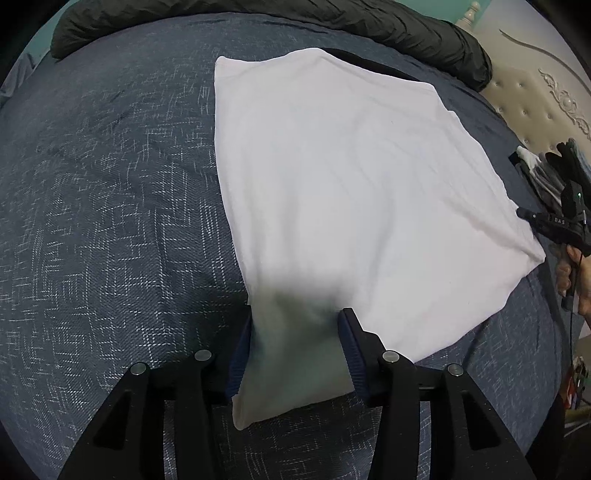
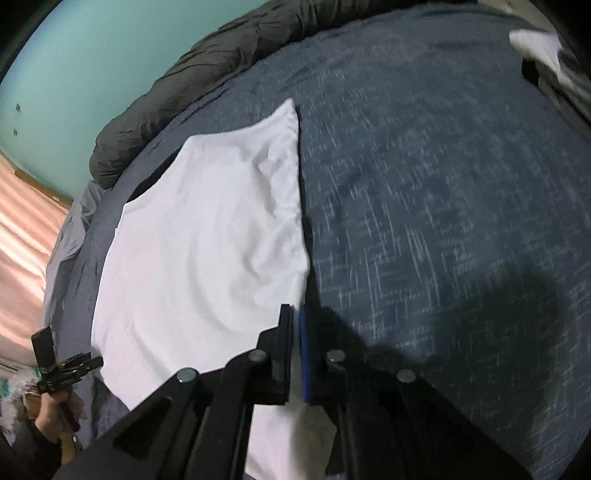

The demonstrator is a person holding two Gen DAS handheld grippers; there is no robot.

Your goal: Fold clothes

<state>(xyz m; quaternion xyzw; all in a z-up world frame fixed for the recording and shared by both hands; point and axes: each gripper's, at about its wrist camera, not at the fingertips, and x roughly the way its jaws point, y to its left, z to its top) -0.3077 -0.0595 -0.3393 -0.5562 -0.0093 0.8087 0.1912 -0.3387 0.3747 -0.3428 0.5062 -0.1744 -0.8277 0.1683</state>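
Where the dark blue woven bedspread [image 1: 110, 221] covers the bed, a white garment [image 1: 332, 177] lies spread flat across its middle, already folded into a rough rectangle. A rumpled dark green quilt [image 1: 258, 18] runs along the far edge of the bedspread, and a cream tufted headboard [image 1: 535, 96] with carved scrollwork stands at the right in the left wrist view. A teal wall [image 2: 92, 55] rises behind the quilt, and a small pile of other clothes [image 1: 543, 173] sits near the headboard side of the bed.

The left gripper [image 1: 295, 332] reaches low over the near corner of the white garment, its jaws parted with the cloth running between the blue pads, the left one hidden behind the fabric; a fold of it hangs down past them. The right gripper [image 2: 296, 325] is at the garment's opposite edge, its jaws drawn nearly together with white cloth showing in the narrow gap and below it. A hand [image 2: 51, 406] holds the left gripper's handle beside the bed.
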